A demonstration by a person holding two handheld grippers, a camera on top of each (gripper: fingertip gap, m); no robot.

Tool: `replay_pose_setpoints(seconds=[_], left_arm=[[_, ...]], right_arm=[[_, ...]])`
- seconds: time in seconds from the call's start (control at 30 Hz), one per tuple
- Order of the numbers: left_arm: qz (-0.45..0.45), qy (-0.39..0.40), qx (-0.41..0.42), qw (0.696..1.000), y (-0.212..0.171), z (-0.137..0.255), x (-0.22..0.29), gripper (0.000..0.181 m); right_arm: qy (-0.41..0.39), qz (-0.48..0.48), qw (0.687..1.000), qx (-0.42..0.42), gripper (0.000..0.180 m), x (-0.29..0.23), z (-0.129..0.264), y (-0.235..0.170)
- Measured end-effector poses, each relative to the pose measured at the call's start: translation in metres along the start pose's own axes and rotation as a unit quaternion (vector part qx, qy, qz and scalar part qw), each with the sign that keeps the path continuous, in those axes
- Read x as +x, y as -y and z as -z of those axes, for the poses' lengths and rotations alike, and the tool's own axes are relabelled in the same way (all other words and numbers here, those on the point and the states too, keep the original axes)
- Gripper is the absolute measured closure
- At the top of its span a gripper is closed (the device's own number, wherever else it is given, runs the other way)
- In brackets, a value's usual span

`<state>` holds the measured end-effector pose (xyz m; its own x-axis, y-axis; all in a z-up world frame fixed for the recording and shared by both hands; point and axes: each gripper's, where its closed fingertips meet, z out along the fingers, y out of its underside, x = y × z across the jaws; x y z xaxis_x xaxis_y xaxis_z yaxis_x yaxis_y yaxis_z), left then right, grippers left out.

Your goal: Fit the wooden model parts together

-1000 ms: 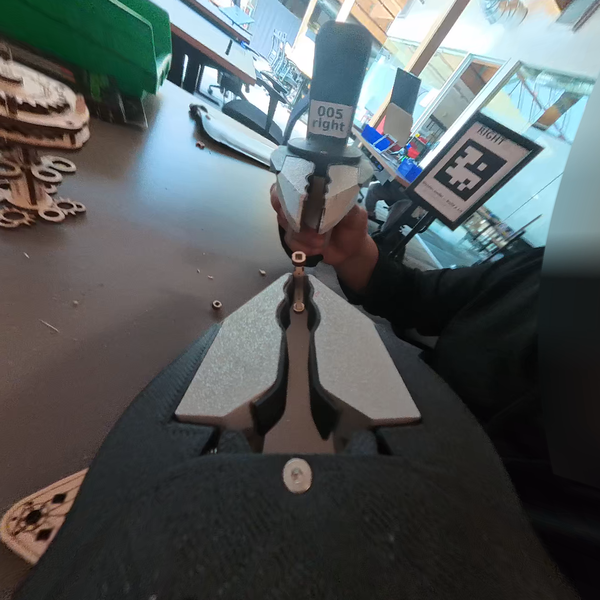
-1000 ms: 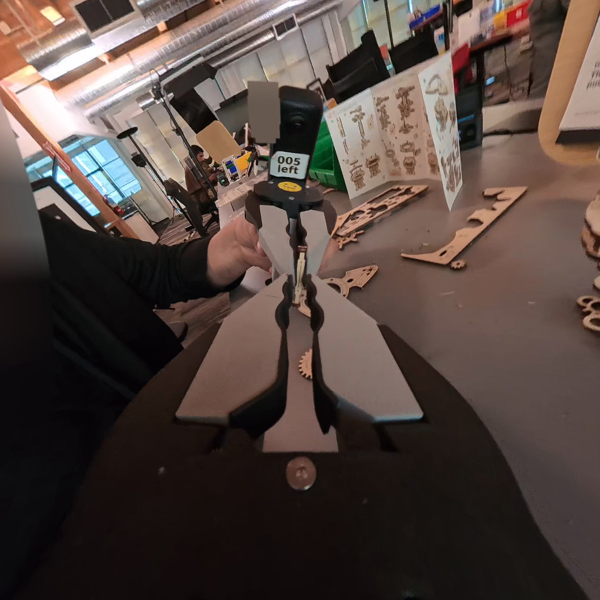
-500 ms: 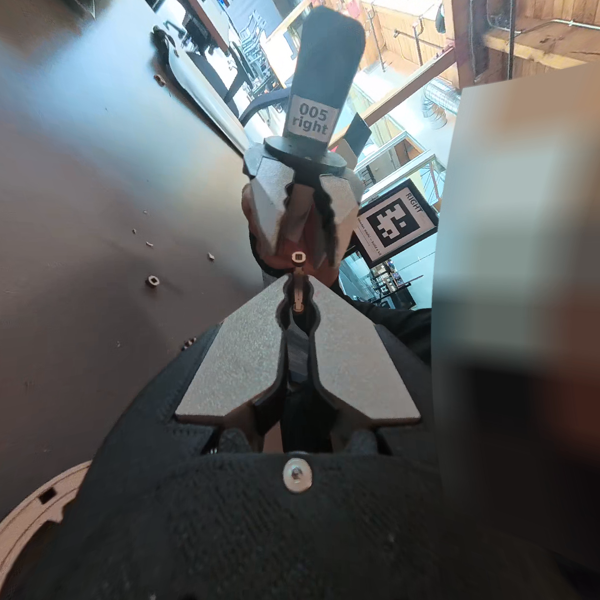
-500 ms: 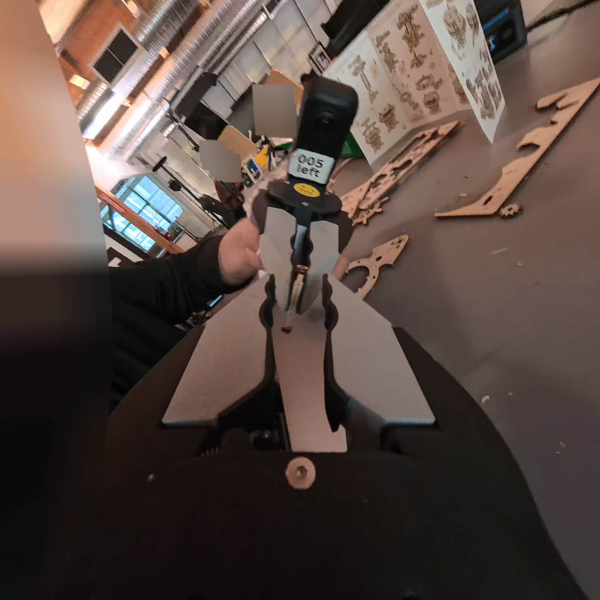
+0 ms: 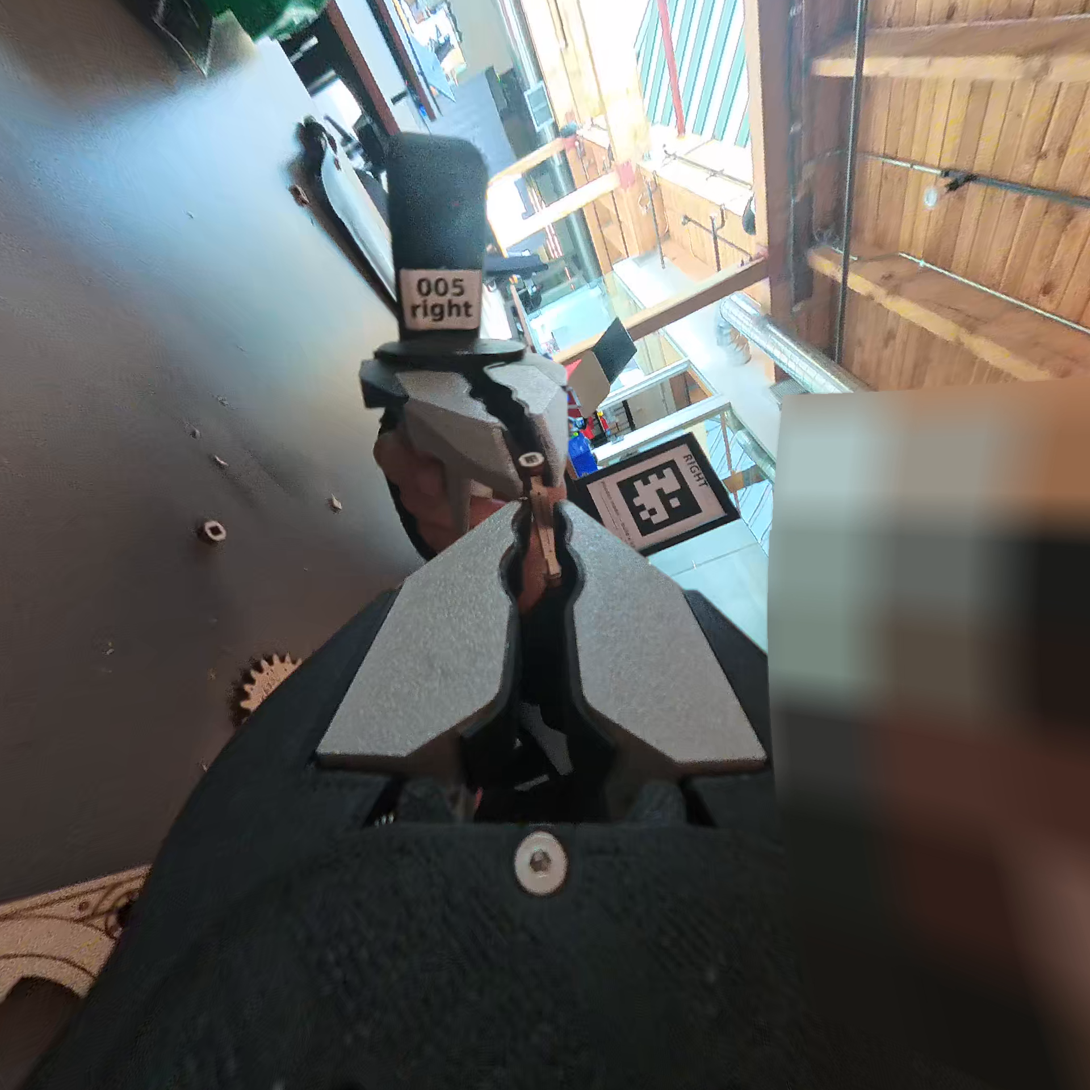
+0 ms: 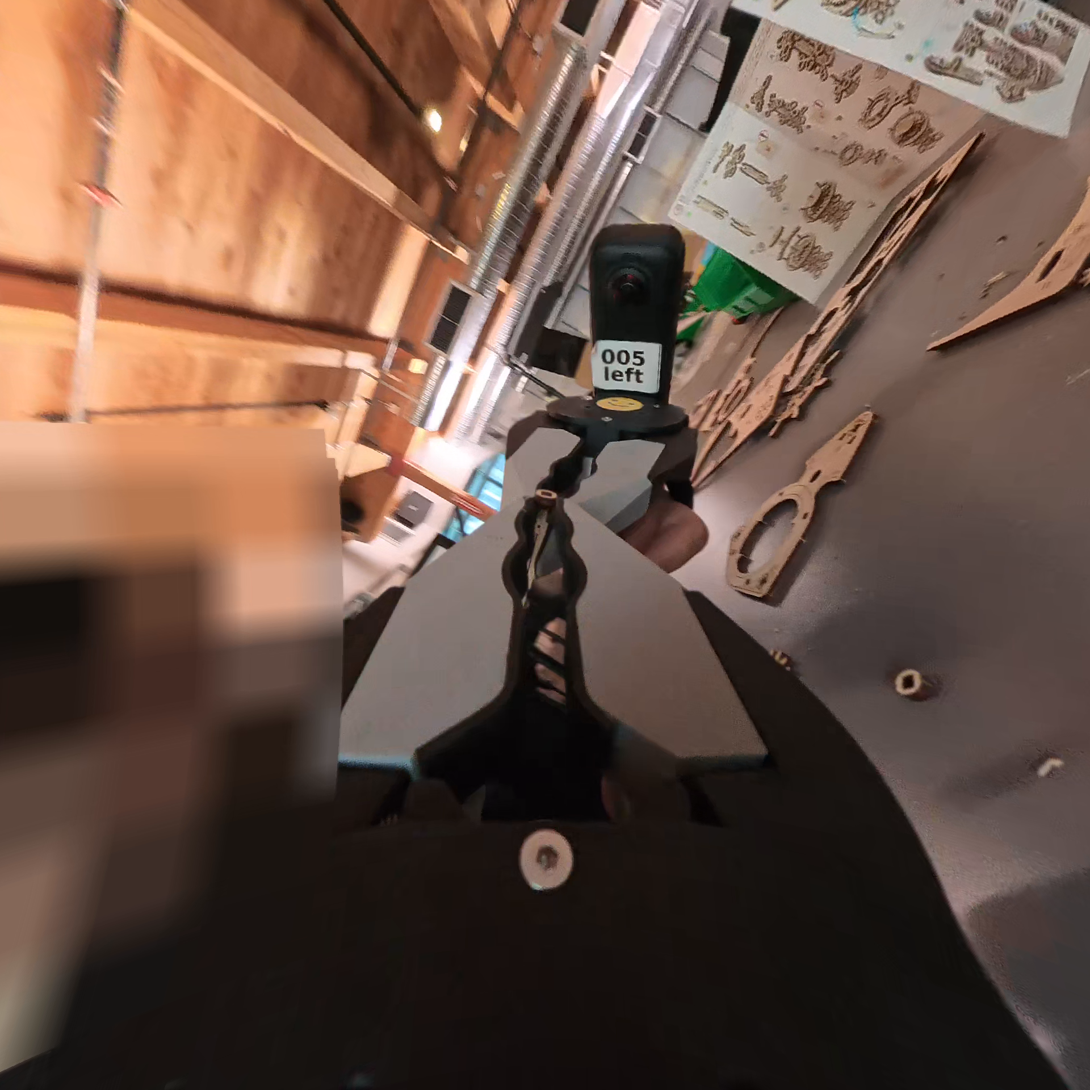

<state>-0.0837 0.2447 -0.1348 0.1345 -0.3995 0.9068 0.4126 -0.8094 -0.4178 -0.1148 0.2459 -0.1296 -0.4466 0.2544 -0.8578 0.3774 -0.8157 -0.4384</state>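
Note:
A thin wooden pin (image 5: 544,531) with a small ring (image 5: 531,460) on its end stands between the two grippers, which meet tip to tip above the dark table. My left gripper (image 5: 539,513) is shut on the pin. The right gripper (image 5: 513,454) faces it, its tips at the ring. In the right wrist view the pin (image 6: 538,548) and ring (image 6: 545,495) sit between the tips of my right gripper (image 6: 545,507), whose jaws stand narrow around them. The left gripper (image 6: 584,472) is just beyond. A hand shows behind each gripper.
On the table (image 6: 944,531) lie a flat wooden part with an oval hole (image 6: 790,519), cut-out wood sheets (image 6: 826,330), a loose ring (image 6: 911,684) and an instruction sheet (image 6: 814,147). The left wrist view shows a loose ring (image 5: 212,531), a gear (image 5: 265,684) and a wooden plate (image 5: 53,944). The grippers are tip to tip, or close to it. It is some 12 cm from my right tips to the wooden plate (image 5: 53,944).
Both grippers have tipped upward and rolled, so the ceiling fills more of each view. My right gripper opened around the pin half a second ago and has narrowed again.

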Motion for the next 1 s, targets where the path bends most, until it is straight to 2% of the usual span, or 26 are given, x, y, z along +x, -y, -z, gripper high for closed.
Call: replay_pose_setpoints(seconds=[0.27, 1.0], left_arm=[[0.000, 0.002, 0.022, 1.000, 0.009, -0.004, 0.006, 0.176], [0.032, -0.022, 0.041, 0.998, 0.016, -0.002, 0.008, 0.175]], right_arm=[[0.055, -0.069, 0.995, 0.040, 0.177, -0.007, 0.002, 0.009], [0.066, -0.107, 0.990, 0.066, 0.177, -0.005, 0.002, 0.017]])
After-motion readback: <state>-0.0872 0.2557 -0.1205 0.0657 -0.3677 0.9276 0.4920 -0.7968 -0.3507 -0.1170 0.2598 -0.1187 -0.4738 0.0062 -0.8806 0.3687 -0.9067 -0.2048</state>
